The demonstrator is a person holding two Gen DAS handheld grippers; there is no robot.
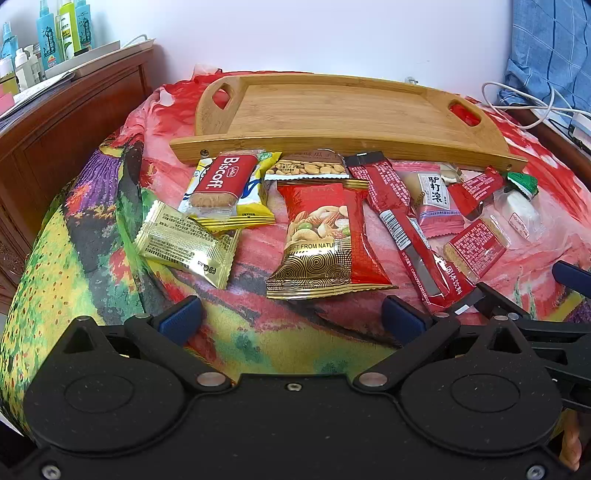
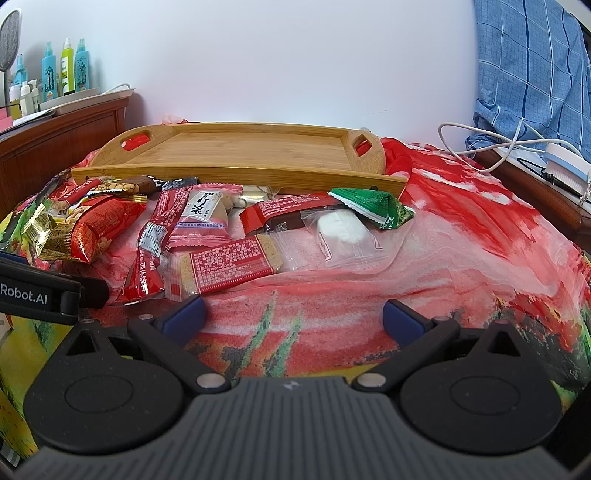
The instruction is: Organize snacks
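Note:
Several snack packs lie on a colourful cloth in front of a bamboo tray [image 1: 332, 107] [image 2: 236, 151], which holds nothing. In the left wrist view: a Biscoff pack [image 1: 221, 182], a gold pack [image 1: 184, 243], a red nut bag [image 1: 325, 236], a long red stick pack [image 1: 406, 229], a pink pack [image 1: 436, 199]. In the right wrist view: a red-labelled bar [image 2: 229, 267], a clear pack with a white sweet [image 2: 343, 232], a green pack [image 2: 373, 206]. My left gripper [image 1: 291, 317] is open and empty just before the nut bag. My right gripper [image 2: 293, 314] is open and empty before the bar.
A wooden cabinet [image 1: 66, 122] with bottles [image 1: 62, 33] stands at the left. White cables [image 2: 491, 144] and a brush [image 2: 565, 166] lie on a ledge at the right, under a blue checked cloth [image 2: 532, 74]. A white wall is behind the tray.

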